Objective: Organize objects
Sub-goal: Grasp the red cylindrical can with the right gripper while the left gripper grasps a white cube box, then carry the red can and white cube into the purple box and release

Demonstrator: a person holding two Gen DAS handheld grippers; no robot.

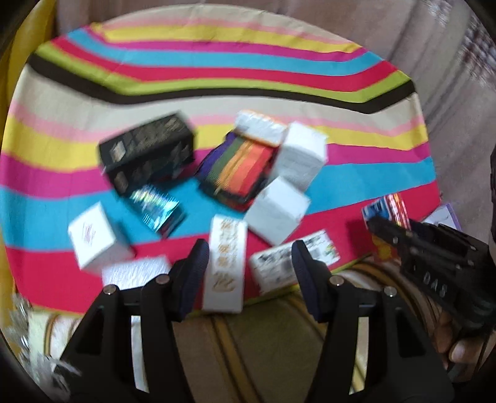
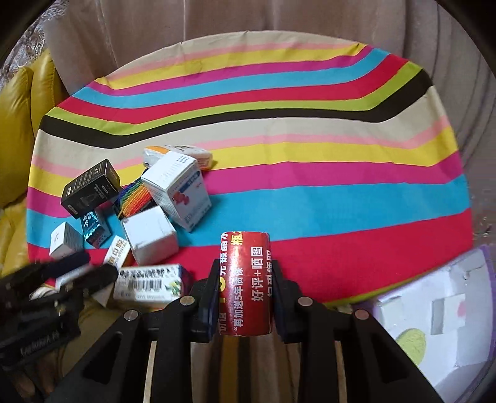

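Observation:
Several small boxes lie in a heap on a round table with a striped cloth. My left gripper is open over the table's near edge, with a white box with gold print between its fingers and touching the left one. A black box, a rainbow pack and white boxes lie beyond. My right gripper is shut on a red box with Chinese print, above the table's near edge. The right gripper also shows in the left wrist view, and the left gripper in the right wrist view.
A barcode box lies at the near edge. A purple and white tray sits at the lower right. A yellow sofa stands left of the table. A beige curtain hangs behind. The right side of the striped cloth holds nothing.

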